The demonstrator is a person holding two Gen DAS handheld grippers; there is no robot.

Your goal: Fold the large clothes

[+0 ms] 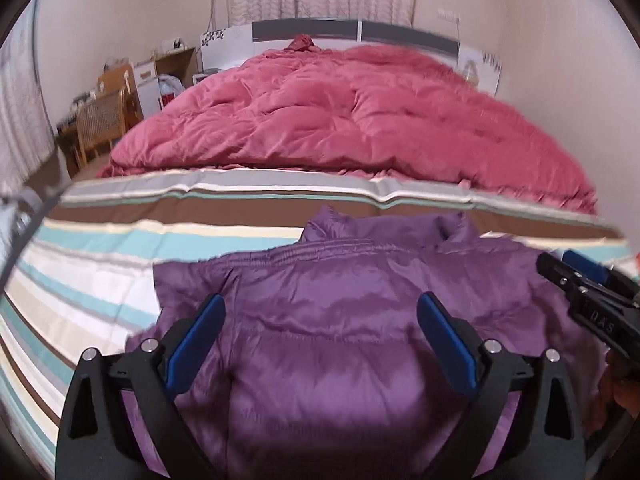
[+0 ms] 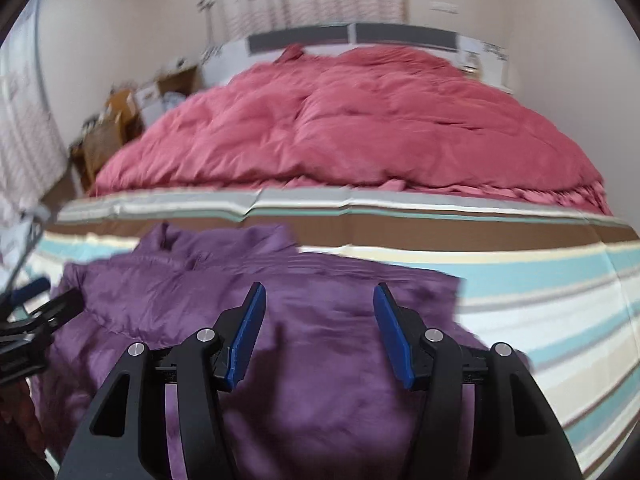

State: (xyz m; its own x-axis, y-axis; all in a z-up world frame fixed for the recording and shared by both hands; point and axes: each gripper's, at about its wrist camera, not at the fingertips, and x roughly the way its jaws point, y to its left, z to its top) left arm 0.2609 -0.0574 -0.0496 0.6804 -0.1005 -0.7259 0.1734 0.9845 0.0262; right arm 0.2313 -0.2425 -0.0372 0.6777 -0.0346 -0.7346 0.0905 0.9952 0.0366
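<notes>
A purple puffer jacket (image 1: 340, 320) lies spread on the striped bed sheet (image 1: 100, 264), collar toward the far side. My left gripper (image 1: 320, 304) is open and empty, hovering over the jacket's middle. The right gripper shows at the right edge of the left wrist view (image 1: 560, 268). In the right wrist view the jacket (image 2: 320, 360) fills the lower left. My right gripper (image 2: 320, 294) is open and empty above the jacket's right part. The left gripper shows at the left edge of the right wrist view (image 2: 40, 300).
A bulky pink quilt (image 1: 360, 116) covers the far half of the bed, up to the headboard (image 1: 352, 30). Wicker chairs (image 1: 100, 120) and boxes stand on the floor to the left. Striped sheet (image 2: 540, 320) lies bare to the right of the jacket.
</notes>
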